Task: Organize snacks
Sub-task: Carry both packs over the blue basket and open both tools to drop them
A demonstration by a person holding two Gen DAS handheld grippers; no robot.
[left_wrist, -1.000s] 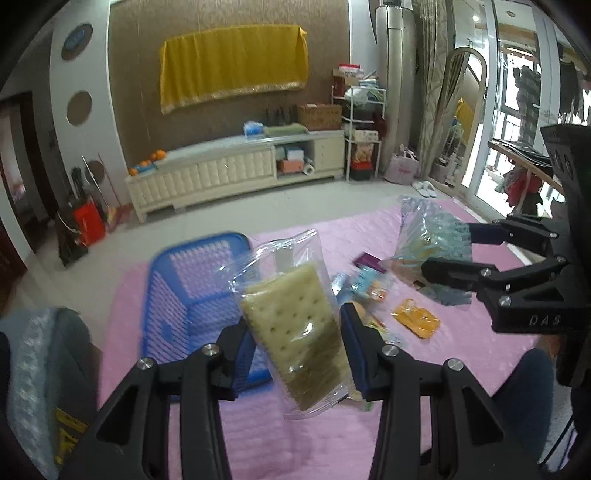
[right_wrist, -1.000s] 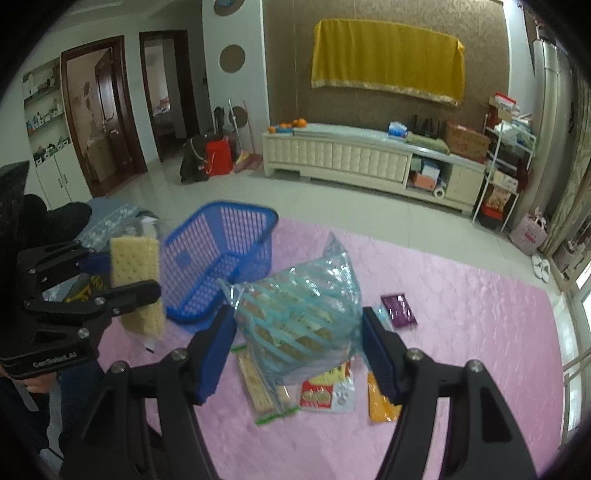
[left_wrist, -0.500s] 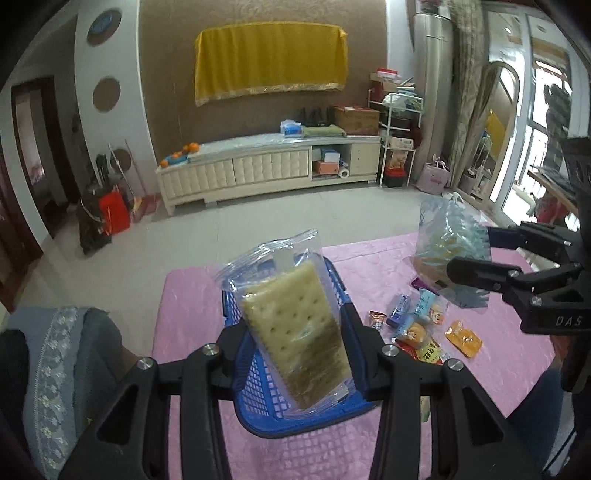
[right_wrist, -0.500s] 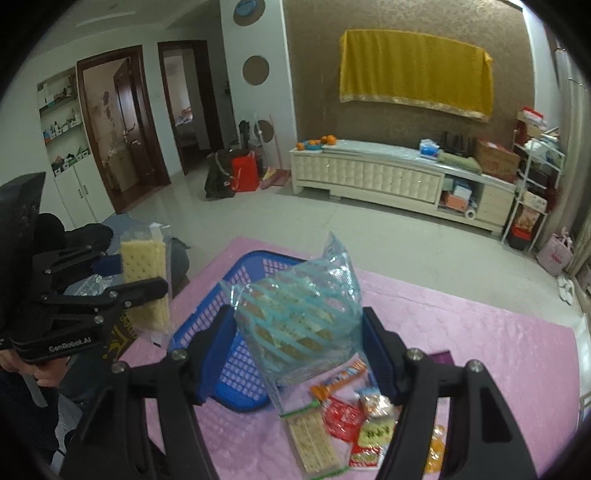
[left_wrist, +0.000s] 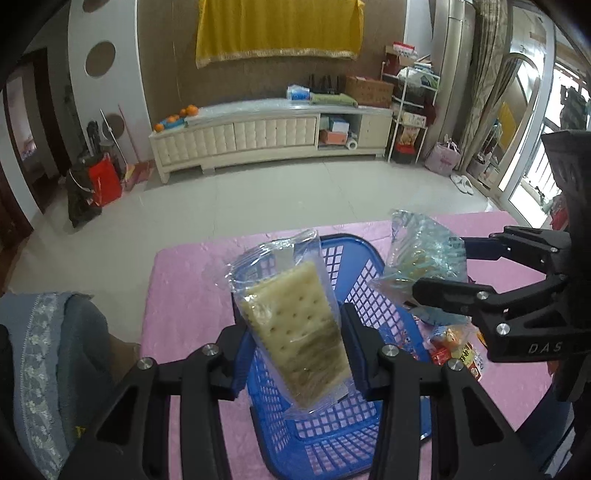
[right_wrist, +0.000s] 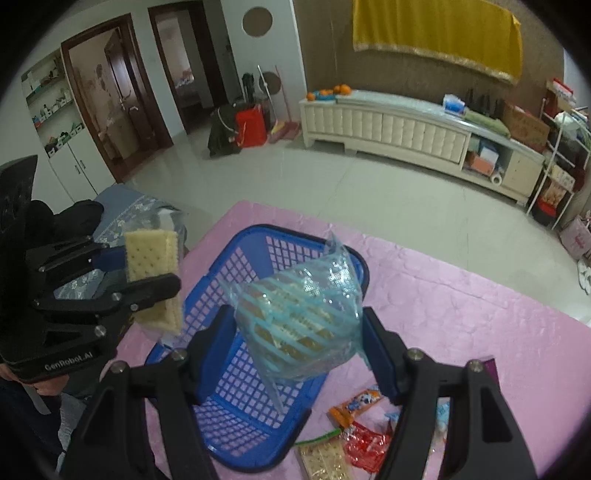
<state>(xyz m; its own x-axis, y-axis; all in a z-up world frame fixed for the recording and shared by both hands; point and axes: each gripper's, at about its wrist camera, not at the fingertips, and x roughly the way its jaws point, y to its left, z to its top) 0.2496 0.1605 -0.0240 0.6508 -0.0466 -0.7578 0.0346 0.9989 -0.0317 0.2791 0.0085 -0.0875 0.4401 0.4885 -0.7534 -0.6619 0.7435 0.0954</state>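
The right gripper [left_wrist: 439,266] has the white letters "DAS" on its black body. The left gripper [right_wrist: 147,266] has the word "GenRobot.AI" on its black body. The words on the snack packs are too small to read.

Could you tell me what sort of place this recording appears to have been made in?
Most likely a home living room: a long cream TV cabinet stands under a yellow cloth on the wall, slippers lie on the tiled floor, and the blue basket sits on a pink quilted cover.
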